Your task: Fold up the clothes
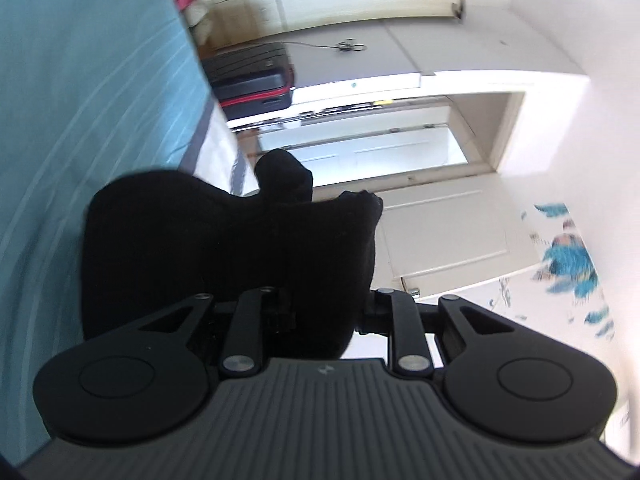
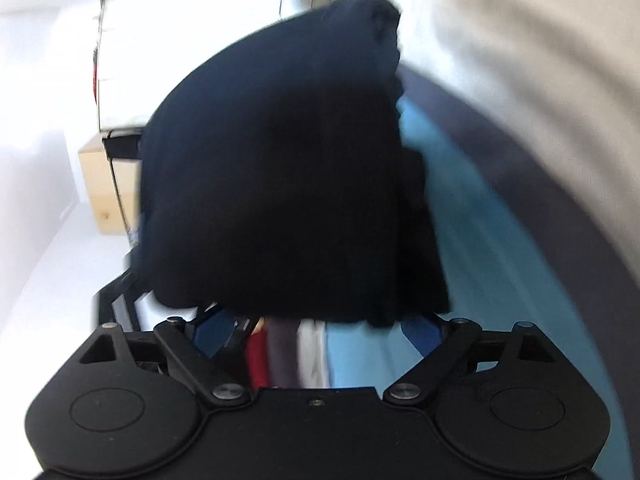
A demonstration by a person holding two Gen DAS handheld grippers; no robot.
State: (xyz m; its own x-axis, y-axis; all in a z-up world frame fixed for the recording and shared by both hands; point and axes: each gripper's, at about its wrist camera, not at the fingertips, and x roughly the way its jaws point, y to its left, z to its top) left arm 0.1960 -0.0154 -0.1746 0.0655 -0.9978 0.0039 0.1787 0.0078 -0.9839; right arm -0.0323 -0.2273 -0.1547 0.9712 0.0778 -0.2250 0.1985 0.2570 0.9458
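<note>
A black garment [image 1: 224,248] hangs bunched in the air in the left wrist view, over the teal bed sheet [image 1: 80,100]. My left gripper [image 1: 326,304] is shut on the garment's near edge, and the cloth hides both fingertips. In the right wrist view the same dark garment [image 2: 280,160] fills the middle of the frame and lies over my right gripper [image 2: 316,308]. Its blue fingers [image 2: 214,330] stand wide apart with the tips hidden under the cloth. Both views are blurred by motion.
A black and red suitcase [image 1: 252,76] stands past the bed by white wardrobe doors [image 1: 440,232]. Red, grey and white clothes [image 2: 288,352] lie stacked below the right gripper. A wooden cabinet [image 2: 106,184] and a pale cover [image 2: 540,60] flank the teal sheet [image 2: 480,240].
</note>
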